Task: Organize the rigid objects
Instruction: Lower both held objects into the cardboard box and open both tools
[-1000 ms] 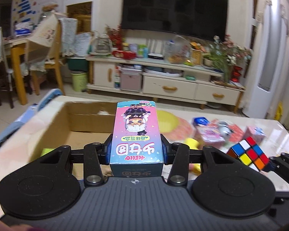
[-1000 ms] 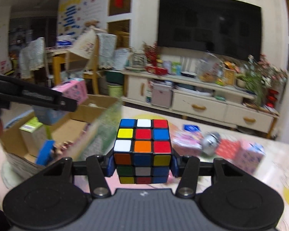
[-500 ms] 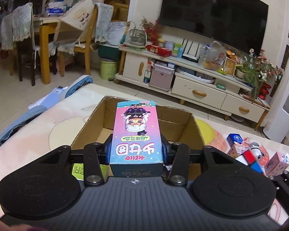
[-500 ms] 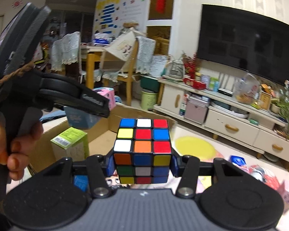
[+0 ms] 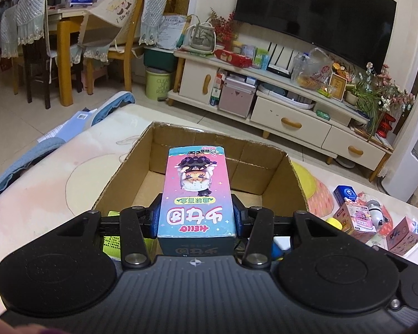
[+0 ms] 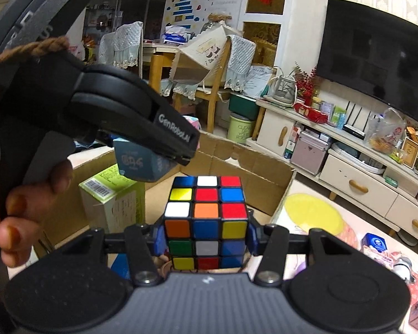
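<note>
Cardboard box [image 5: 142,150] below left claw [image 5: 196,220] gripping pink carton [image 5: 197,186].

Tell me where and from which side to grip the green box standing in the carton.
Grip the green box across its two broad side faces near the top, coming straight down from above. It stands upright in the cardboard carton, whose walls block a sideways approach. Both tongs are full now, so one must release first.

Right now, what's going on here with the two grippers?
The left hand-held gripper is shut on a pink toy box, held above the open cardboard box. The right hand-held gripper is shut on a Rubik's cube beside it. A green carton already stands inside.
</note>
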The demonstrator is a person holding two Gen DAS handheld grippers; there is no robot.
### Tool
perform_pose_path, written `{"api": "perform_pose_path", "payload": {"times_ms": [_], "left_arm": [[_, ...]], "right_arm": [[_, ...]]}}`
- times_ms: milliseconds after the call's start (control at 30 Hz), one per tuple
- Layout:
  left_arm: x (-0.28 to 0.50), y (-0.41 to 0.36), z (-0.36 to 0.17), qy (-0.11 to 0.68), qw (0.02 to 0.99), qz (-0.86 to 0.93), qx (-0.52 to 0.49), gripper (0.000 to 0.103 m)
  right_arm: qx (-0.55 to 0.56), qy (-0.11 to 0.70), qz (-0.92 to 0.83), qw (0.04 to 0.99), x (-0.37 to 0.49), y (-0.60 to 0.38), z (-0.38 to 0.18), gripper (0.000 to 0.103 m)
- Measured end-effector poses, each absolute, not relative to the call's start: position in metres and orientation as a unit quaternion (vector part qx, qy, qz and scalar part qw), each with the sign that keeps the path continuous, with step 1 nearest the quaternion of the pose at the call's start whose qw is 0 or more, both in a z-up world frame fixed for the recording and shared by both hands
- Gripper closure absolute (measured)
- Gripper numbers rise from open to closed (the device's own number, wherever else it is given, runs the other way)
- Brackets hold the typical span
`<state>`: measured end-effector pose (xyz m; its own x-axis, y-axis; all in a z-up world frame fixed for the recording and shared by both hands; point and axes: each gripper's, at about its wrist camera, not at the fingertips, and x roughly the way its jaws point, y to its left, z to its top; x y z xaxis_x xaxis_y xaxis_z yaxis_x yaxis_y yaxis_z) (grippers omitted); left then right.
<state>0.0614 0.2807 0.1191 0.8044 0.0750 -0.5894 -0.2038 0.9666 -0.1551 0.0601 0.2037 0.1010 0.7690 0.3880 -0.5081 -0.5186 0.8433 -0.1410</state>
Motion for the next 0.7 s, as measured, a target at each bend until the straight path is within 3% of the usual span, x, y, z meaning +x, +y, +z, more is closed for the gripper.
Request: {"api": "perform_pose_path", "payload": {"times_ms": [67,133,400,700], "left_arm": [[0.061,0.281,0.119,0.305,0.943,0.077,-0.108,0.044],[0.06,0.281,0.12,0.305,0.943,0.077,-0.105,0.032],[0.054,0.273,0.124,0.296,0.947,0.076,-0.098,0.005],[0.05,0.262,0.123,0.296,0.949,0.059,-0.09,0.0]], "right_arm": [[-0.139,0.238,0.243,0.93,0.061,0.206,0.1,0.051],[-0.142,0.232,0.24,0.932,0.06,0.206,0.101,0.048],[-0.131,0.202,0.22,0.945,0.036,0.192,0.112,0.025],[-0.102,0.194,0.171,0.961,0.006,0.164,0.108,0.008]]}}
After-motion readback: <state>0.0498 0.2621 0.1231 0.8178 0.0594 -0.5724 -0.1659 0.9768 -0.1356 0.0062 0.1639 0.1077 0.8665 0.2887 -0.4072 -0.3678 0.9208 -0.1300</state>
